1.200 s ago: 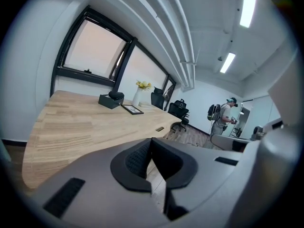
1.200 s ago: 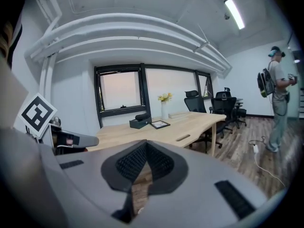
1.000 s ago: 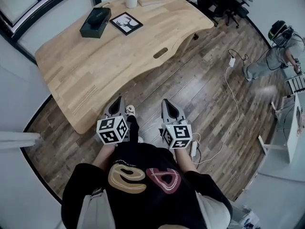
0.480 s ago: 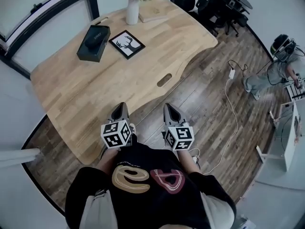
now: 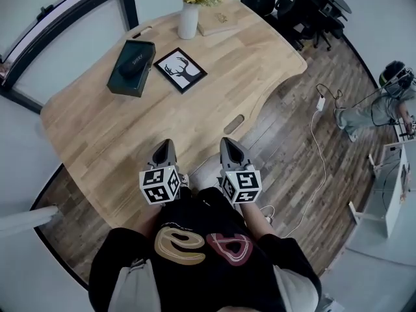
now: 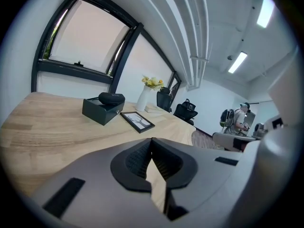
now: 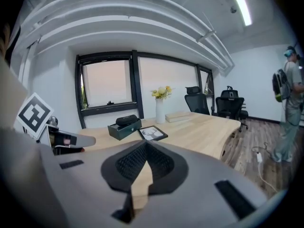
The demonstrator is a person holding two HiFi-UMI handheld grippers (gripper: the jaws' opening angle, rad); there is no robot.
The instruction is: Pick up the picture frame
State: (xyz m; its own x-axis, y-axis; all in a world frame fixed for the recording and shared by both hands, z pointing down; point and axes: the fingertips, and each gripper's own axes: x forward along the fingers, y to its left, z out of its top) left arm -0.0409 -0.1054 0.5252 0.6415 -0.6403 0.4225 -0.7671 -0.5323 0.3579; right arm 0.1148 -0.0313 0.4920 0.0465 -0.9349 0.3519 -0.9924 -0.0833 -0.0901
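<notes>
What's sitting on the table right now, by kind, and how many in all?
frame: 1
box: 1
case on the box: 1
vase with flowers: 1
flat tan book or block: 1
Total: 5

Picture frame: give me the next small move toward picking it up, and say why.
Probably reach the right gripper forward over the desk and open its jaws. Both it and the left gripper are shut, empty, at the near edge; the picture frame lies flat far off beside the dark box.
</notes>
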